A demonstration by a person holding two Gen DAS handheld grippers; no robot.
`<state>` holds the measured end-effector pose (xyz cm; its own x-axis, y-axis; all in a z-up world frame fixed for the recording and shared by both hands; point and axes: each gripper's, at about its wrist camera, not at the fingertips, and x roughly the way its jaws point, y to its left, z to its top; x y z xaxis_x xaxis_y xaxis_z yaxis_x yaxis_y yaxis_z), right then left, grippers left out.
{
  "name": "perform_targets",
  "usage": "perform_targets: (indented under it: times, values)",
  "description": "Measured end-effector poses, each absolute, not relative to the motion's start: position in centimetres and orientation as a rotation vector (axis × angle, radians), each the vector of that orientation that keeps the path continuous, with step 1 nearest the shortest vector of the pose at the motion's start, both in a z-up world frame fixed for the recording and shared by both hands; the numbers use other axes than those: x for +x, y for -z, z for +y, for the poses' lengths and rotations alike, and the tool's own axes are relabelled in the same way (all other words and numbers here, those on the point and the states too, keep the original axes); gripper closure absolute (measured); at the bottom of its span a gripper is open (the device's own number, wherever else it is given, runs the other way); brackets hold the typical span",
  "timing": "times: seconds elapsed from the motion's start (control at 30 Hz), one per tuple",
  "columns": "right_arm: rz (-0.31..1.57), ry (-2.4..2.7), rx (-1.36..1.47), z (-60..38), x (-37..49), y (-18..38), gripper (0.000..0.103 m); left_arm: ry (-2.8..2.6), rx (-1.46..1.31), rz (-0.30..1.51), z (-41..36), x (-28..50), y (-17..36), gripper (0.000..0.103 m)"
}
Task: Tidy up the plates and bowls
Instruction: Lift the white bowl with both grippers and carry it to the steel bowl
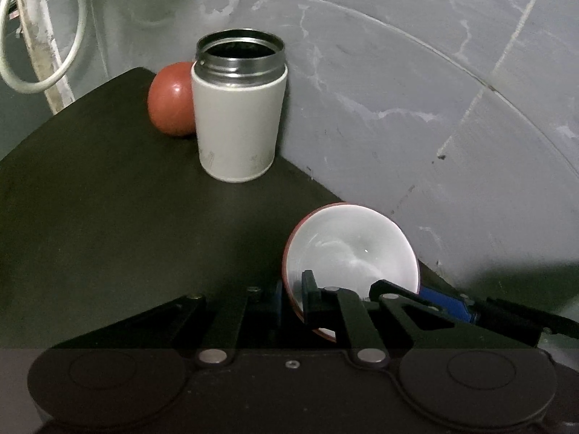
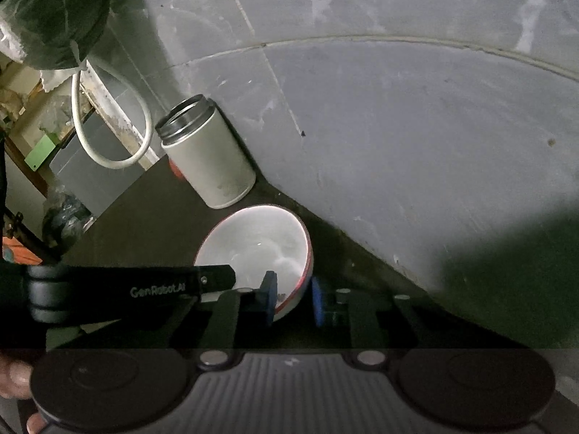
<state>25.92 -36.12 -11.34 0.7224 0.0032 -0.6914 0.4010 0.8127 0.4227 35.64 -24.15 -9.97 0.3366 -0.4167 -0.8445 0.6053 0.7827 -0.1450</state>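
White round bowl (image 2: pixel 253 242), red-rimmed

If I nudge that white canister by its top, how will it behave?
The canister stands tall and lidless, so a high push would probably tip it, then let it roll. Its matte wall looks grippy, the metal rim stiff. It seems empty, so likely light.

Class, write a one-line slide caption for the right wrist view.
Right hand-held gripper straddles the bowl rim on a dark table, beside an open flask.
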Motion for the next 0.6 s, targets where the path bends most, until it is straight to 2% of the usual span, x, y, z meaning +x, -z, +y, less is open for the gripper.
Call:
perform_targets:
  times: [0.6]
  values:
    - [0.698, 0.135, 0.549, -33.1, 18.2, 7.1, 0.085, 0.655, 0.037, 0.980, -18.1, 27.9, 6.2, 0.095]
